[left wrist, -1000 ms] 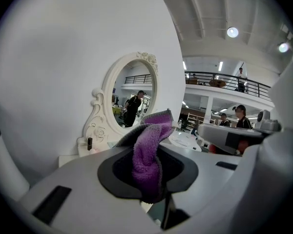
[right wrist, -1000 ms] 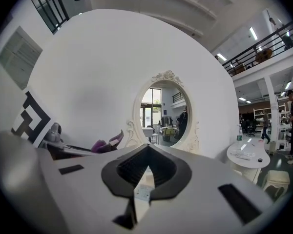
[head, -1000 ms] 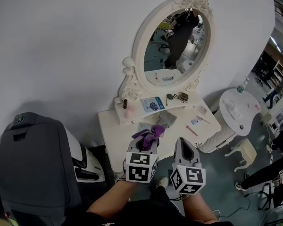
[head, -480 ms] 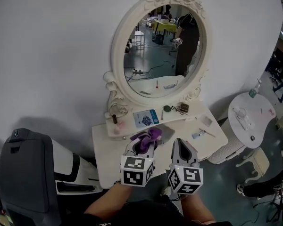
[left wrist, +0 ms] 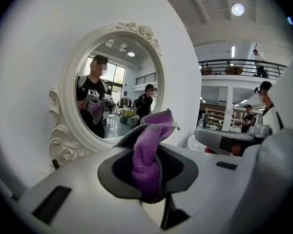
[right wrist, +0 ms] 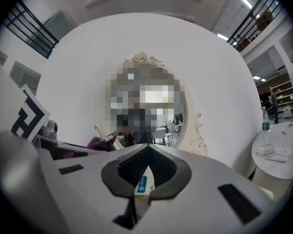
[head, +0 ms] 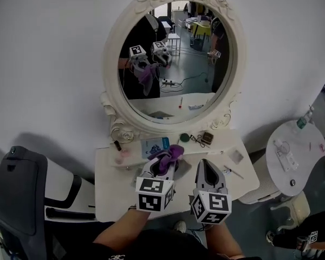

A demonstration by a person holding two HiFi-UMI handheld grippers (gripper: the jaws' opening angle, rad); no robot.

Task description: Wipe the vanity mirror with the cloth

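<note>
While the purple cloth [head: 171, 154] sat pinched between the jaws of the left gripper [head: 162, 168], it had not yet reached the glass. A folded wad stuck up and forward out of the closed jaws, and in the left gripper view it hung in front of the lower right edge of the oval mirror [head: 176, 64], apart from it. The mirror stood upright in its carved white frame at the back of the dressing table [head: 111, 202], against the white wall [head: 54, 64]. Its glass reflected both grippers and the cloth, which suggested that the person faced it squarely.

The right gripper [head: 208, 173] was held just beside the left, over the front of the table. Its jaws were together with nothing between them. Only a sliver of a blue label showed through the gap in its own view.

Judged from this, the pick-up looked done and the wiping itself had not begun: no part of the cloth touched the glass, and whether any of the glass was already clean could not be told. What was left was to carry the cloth forward and up over the low shelf [head: 216, 145] with its blue packet [head: 154, 144] and small items, then to rub it across the glass.

A round side table [head: 292, 164] stood at the right and a dark chair [head: 16, 199] at the left, both clear of that path.
</note>
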